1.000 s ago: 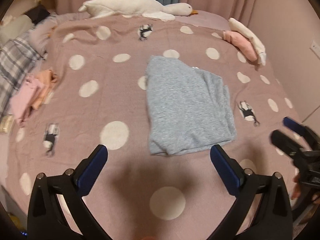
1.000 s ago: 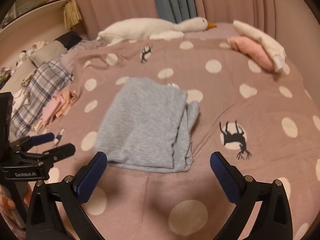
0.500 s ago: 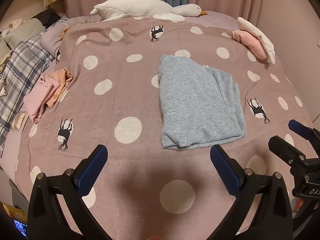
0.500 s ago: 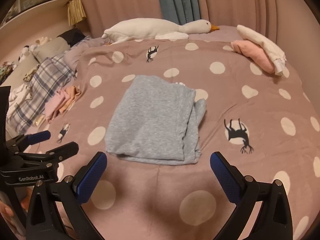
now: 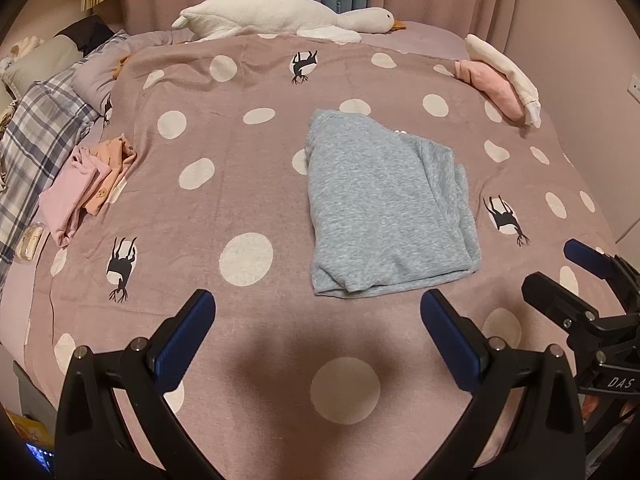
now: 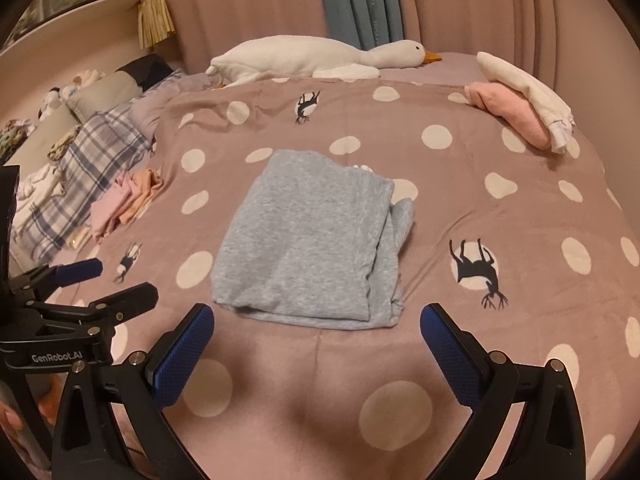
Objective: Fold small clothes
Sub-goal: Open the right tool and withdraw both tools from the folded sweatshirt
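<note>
A grey garment [image 5: 384, 208] lies folded flat in the middle of the pink dotted bed cover [image 5: 240, 184]; it also shows in the right wrist view [image 6: 316, 240]. My left gripper [image 5: 318, 326] is open and empty, held above the cover just short of the garment's near edge. My right gripper [image 6: 316, 338] is open and empty, also short of the near edge. Each gripper shows in the other's view: the right one at the right edge [image 5: 568, 272], the left one at the left edge [image 6: 108, 284].
A pile of pink and orange small clothes [image 5: 88, 184] lies at the left of the cover. Folded pink and white clothes [image 5: 500, 80] sit at the far right. A white plush goose [image 5: 280, 14] lies along the far edge. A plaid blanket [image 5: 32, 148] is at the left.
Both grippers have pulled back and up from the grey garment, so more of the bed shows. The garment has not moved. Both stay open.
</note>
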### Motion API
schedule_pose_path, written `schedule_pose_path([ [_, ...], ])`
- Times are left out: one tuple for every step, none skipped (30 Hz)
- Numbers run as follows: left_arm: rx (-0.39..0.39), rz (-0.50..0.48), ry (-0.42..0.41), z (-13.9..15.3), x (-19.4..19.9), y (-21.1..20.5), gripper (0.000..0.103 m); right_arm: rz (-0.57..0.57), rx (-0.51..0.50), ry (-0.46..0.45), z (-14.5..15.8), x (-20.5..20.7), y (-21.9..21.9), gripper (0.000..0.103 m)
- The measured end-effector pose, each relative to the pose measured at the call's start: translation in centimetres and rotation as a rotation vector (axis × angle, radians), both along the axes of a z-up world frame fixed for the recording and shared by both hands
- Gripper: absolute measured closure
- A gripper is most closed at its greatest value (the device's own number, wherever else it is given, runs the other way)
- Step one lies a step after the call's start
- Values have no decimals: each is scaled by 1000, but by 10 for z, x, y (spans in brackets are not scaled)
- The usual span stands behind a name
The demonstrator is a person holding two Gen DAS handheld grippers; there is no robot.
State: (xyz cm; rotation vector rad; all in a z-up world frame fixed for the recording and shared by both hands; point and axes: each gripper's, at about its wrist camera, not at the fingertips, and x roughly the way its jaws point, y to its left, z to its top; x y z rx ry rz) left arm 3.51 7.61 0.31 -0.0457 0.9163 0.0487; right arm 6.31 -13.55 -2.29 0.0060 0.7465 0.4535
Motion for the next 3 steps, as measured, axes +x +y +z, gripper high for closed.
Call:
schedule_pose_path([
  [0,3,-2,1,-1,0,0,-1,1,-1,0,-1,0,1],
  [-1,4,-3,1,-1,0,0,-2,1,-2,0,-1,0,1],
  [-2,7,-3,1,-1,0,0,-3,3,-3,1,-1,0,1],
])
